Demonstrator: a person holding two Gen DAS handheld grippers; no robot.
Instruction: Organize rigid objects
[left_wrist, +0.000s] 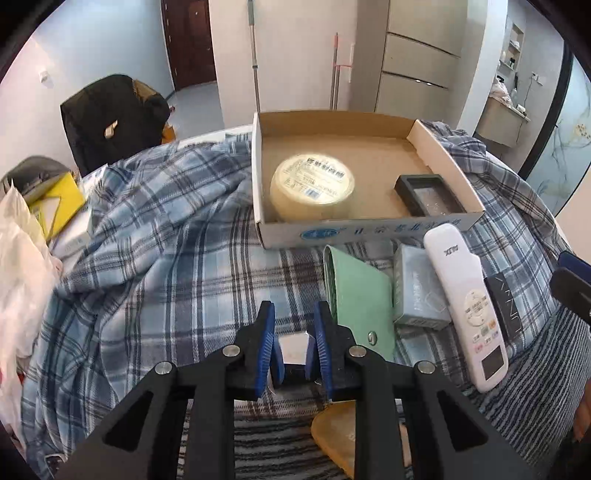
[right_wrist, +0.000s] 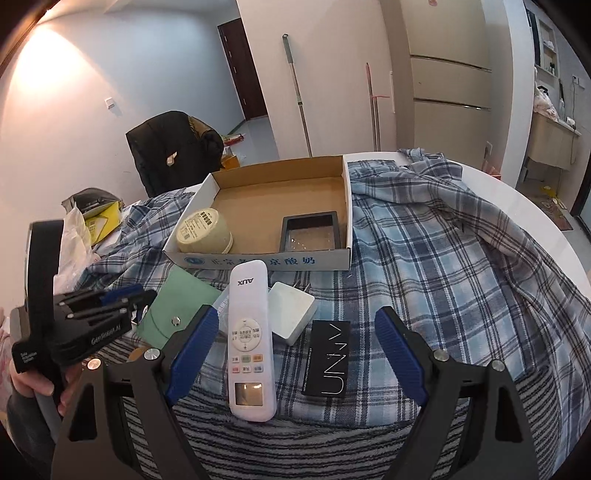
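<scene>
Much is only partly seen. In the left wrist view a small white block (left_wrist: 293, 350) sits between the blue pads of the left hand-held gripper (left_wrist: 294, 345), clamped on both sides; its lower half is hidden by the jaws, so what it is stays unclear. An amber piece (left_wrist: 334, 439) at 6 o'clock is mostly covered by the gripper frame. The right hand-held gripper (right_wrist: 293, 349) has its jaws wide apart and holds nothing; it hovers over the white remote (right_wrist: 249, 339), which lies lengthwise between the fingers on the plaid cloth (right_wrist: 424, 258) covering the round white counter (right_wrist: 554, 229).

At 12 o'clock from the remote stands the open cardboard box (right_wrist: 349, 206), holding a cream round tub (right_wrist: 203, 230) at its left and a black-framed tray (right_wrist: 312, 232) at its right. A white square box (right_wrist: 293, 310) touches the remote's right edge, partly hidden behind it. A black card (right_wrist: 328, 358) lies flat at 3 o'clock from the remote, just beside it. A green snap pouch (right_wrist: 173, 314) lies at 9 o'clock, its lower edge cut off by the right gripper's left finger. The pale blue packet (left_wrist: 417, 291) between pouch and remote is half covered by the remote.

In the right wrist view the left gripper appears at 9 o'clock, level, gripped by a bare hand (right_wrist: 35, 384) whose wrist is cut off.
</scene>
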